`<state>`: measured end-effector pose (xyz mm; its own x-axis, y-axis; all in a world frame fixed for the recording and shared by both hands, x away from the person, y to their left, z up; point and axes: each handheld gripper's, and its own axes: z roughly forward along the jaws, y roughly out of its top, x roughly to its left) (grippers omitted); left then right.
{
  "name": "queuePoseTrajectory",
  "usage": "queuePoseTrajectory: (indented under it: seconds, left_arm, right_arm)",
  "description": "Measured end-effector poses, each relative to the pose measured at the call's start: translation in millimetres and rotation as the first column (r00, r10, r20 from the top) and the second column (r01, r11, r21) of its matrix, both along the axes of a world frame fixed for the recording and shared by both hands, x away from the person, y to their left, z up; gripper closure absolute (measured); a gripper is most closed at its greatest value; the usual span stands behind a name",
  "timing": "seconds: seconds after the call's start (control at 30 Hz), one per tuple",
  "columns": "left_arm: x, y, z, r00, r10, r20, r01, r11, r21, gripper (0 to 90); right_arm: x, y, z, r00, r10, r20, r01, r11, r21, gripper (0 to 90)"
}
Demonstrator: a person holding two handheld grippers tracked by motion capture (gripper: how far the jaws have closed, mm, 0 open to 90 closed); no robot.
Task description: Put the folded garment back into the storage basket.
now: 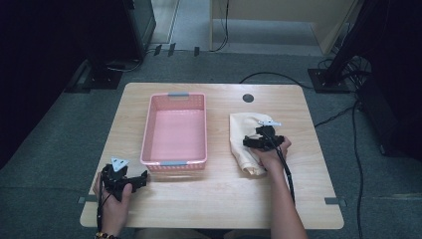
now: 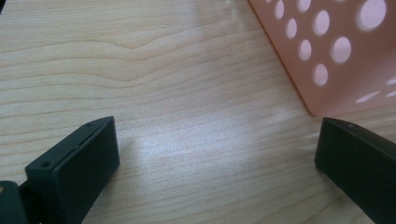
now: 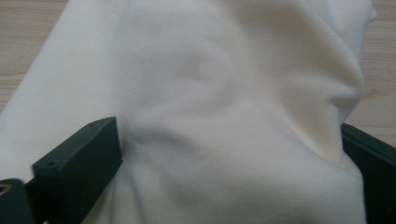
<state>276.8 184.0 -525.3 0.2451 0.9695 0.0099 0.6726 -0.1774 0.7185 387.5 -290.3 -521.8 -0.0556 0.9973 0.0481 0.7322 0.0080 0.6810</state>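
1. Cream cloth [image 1: 247, 140] is seen right of centre on the table [image 1: 224, 199], bunched between the right gripper's [image 1: 255, 143] spread jaws.
2. Pink basket [image 1: 175, 130] is seen centre-left.
3. Left gripper [image 1: 142, 179], lower left, is held with jaws spread.

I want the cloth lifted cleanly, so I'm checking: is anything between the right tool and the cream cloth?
Nothing visible. The right tool is already down on the cream cloth, jaws wide with the fabric bunched between them in the right gripper view. The table towards the pink basket is bare.
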Motion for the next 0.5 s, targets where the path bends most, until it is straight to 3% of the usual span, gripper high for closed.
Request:
queuePoseTrajectory:
  seconds: [0.27,0.5]
  left_arm:
    - [0.0,0.0,0.0,1.0000,-0.002,0.000,0.002,1.0000,0.001,0.0]
    - [0.0,-0.1,-0.1,1.0000,-0.003,0.001,0.003,1.0000,0.000,0.0]
  right_arm:
    - [-9.3,2.7,0.9,0.9944,0.084,0.064,-0.085,0.996,0.006,28.5]
    - [-15.4,5.3,-0.2,0.9908,0.099,0.091,-0.100,0.995,-0.004,36.2]
